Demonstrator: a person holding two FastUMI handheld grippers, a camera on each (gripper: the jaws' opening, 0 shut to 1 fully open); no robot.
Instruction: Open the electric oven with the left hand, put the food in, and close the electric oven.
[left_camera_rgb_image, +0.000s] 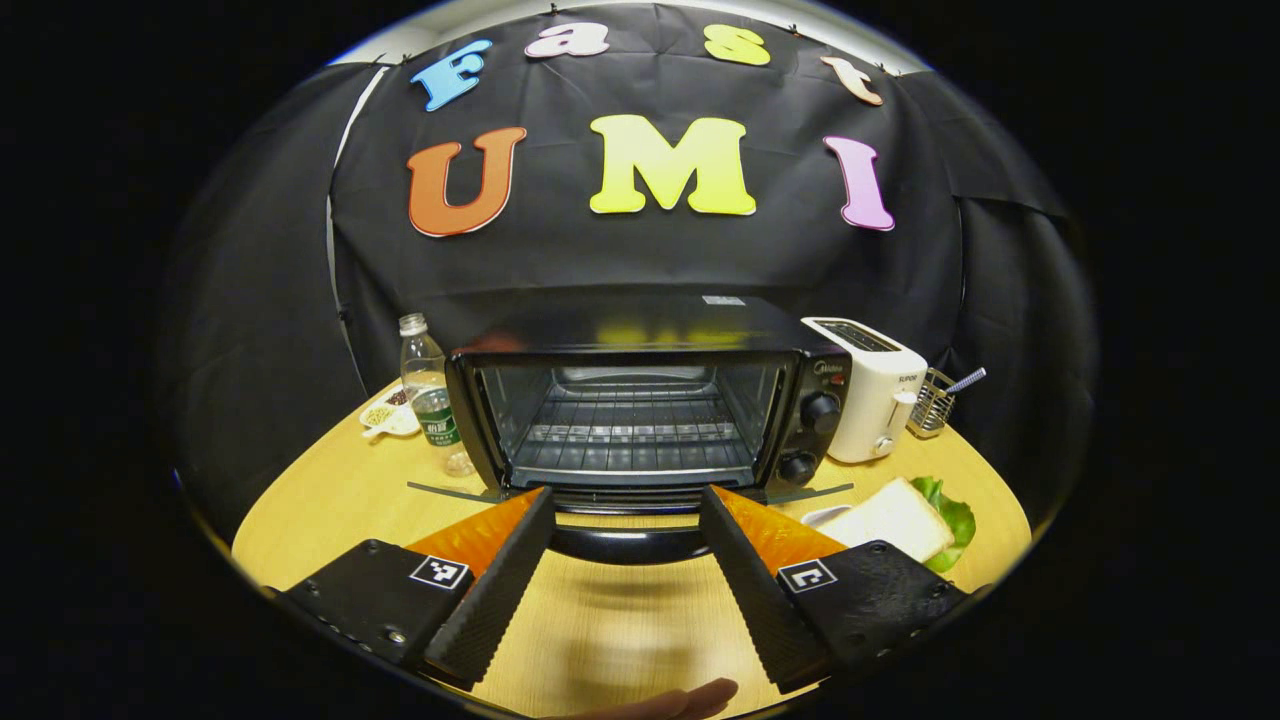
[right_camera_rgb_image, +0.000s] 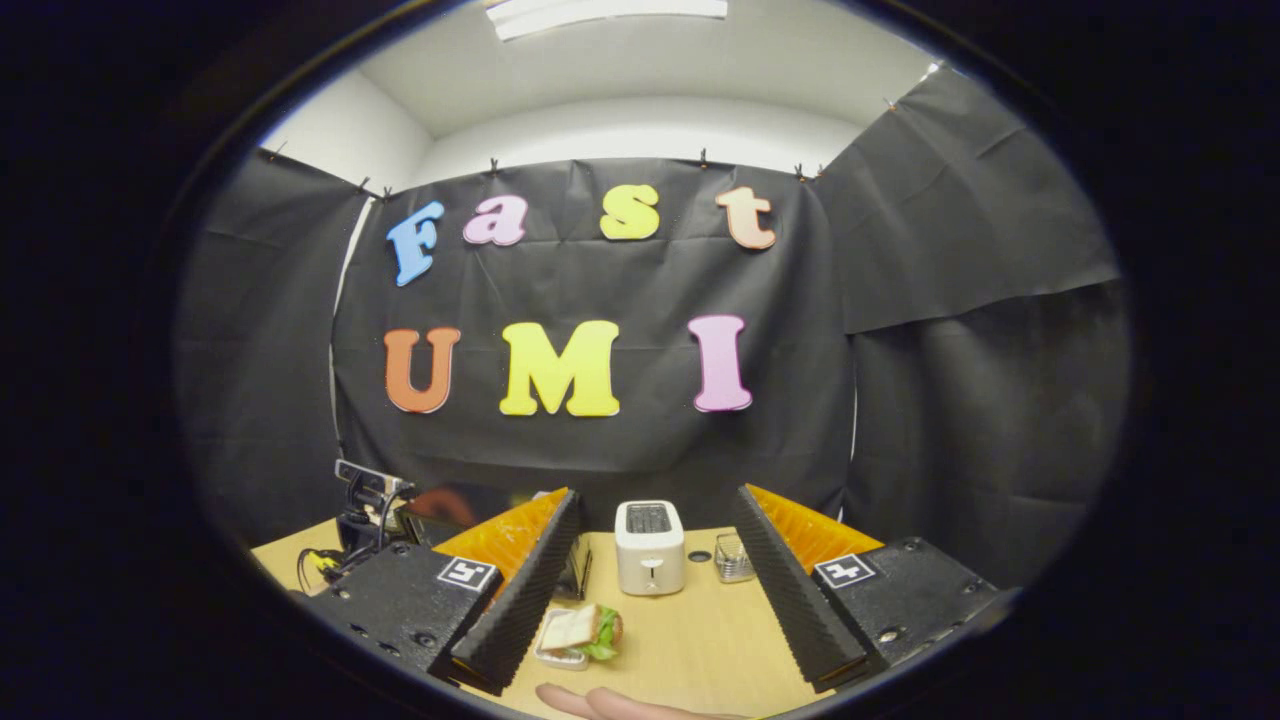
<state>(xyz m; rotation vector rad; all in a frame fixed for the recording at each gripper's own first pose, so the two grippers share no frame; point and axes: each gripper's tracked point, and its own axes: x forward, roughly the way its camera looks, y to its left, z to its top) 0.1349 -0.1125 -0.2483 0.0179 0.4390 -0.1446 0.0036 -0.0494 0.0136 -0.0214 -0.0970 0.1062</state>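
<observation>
Before my left gripper (left_camera_rgb_image: 625, 510), spread wide and empty, the electric oven (left_camera_rgb_image: 650, 400) stands open, while the sandwich (right_camera_rgb_image: 580, 630) waits below my right gripper (right_camera_rgb_image: 655, 520), equally empty.

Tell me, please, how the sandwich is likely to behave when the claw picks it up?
The sandwich looks soft, so it would probably squash under a firm pinch. Its lettuce hangs loose and may slip out. It seems light, so its little tray might lift along.

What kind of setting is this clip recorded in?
Probably a staged kitchen booth: an oven, a toaster and a sandwich sit on a wooden table in front of a black cloth wall.
</observation>
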